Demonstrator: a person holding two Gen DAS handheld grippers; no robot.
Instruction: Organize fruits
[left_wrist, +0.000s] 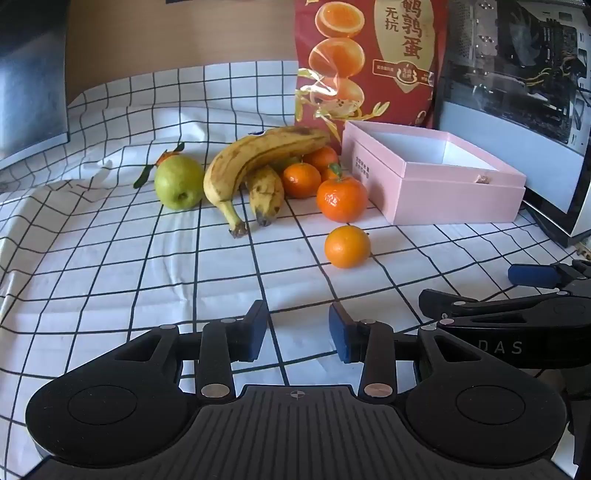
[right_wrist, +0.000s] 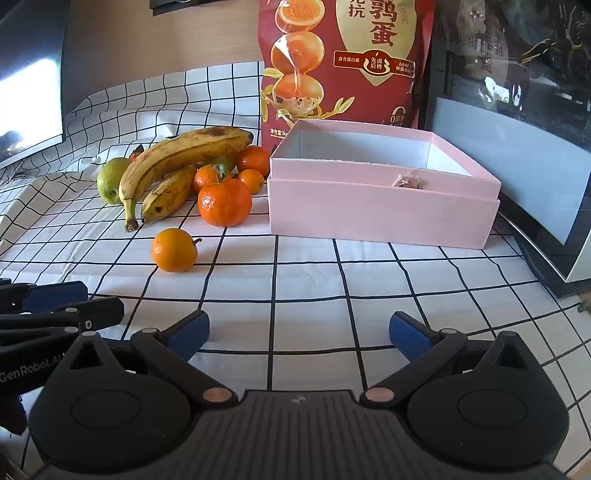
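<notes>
Matte black plastic left gripper (left_wrist: 297, 328) and right gripper (right_wrist: 299, 334), blue rubber pads (right_wrist: 408, 334), copper-coloured pivot screws (right_wrist: 216, 395), white lettering

A white cloth with a black grid (left_wrist: 110, 258) covered the tabletop, rumpled toward the far left corner. A tall red snack bag (right_wrist: 347, 59) printed with Chinese characters stood upright at the far edge. A glass-sided computer case (left_wrist: 524, 74) stood along the right edge, and a dark monitor (left_wrist: 33, 74) at the far left.

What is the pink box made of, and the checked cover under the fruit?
The pink rectangular box looks like matte cardboard: flat stiff walls, crisp edges, no shine. The white black-checked cover is probably thin cloth or soft plastic sheet, since it creases and ripples.
</notes>
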